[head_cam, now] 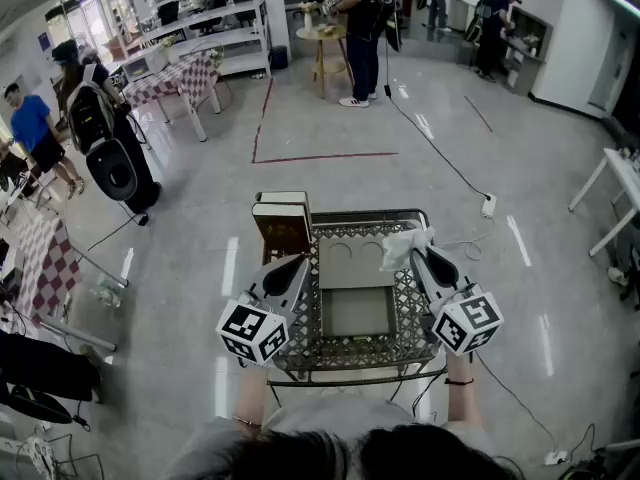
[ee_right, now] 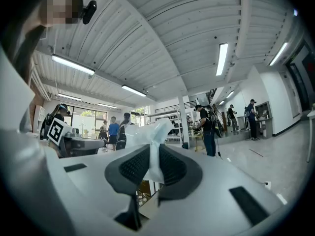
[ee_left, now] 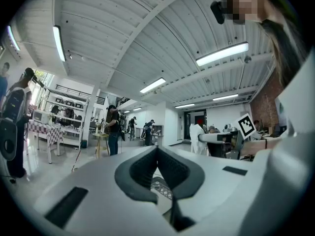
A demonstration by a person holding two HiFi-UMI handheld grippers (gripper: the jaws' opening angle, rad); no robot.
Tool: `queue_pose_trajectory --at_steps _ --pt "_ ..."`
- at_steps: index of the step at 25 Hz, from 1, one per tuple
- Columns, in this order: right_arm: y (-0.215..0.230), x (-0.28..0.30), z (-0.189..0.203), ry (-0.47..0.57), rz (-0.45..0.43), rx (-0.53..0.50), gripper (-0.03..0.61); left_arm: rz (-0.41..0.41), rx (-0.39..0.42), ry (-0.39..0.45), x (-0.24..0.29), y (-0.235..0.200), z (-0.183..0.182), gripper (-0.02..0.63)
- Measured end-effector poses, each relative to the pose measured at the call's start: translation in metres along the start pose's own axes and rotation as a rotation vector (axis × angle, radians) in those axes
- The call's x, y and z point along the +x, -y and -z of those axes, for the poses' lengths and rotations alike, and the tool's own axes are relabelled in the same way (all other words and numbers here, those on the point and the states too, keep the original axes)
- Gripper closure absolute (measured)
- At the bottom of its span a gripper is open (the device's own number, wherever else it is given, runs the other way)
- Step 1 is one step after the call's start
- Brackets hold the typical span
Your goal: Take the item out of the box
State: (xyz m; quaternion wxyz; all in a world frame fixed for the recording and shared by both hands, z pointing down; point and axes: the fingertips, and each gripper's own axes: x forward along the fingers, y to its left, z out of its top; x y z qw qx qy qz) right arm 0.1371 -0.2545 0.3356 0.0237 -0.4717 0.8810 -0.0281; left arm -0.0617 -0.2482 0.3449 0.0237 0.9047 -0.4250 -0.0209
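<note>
White plastic bag [ee_right: 147,132] was pinched in the right tongs [ee_right: 153,157] near the bench's [head_cam: 340,354] far right corner; left tongs [ee_left: 157,152] were pressed together.

Bright, even light; strong fisheye edges.

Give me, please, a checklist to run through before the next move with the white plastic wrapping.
1. Right tool shut on the crumpled white plastic wrapping: ok.
2. Wrapping fully clear of the open beige box: cannot tell; its height above the box does not show.
3. Left tool shut and empty, free to steady the box: ok.
4. Box lying flat on the ornate metal lattice table: ok.
5. Brown book-shaped case standing at the table's far left corner, away from the right tool: ok.
</note>
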Motion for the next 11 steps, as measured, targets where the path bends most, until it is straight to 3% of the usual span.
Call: queue_pose_trajectory --at_steps 11 --pt "-0.0056 0.0023 0.0034 -0.01 -0.003 -0.019 0.508 0.011 0.007 -0.005 0.0018 0.0017 0.0021 0.597"
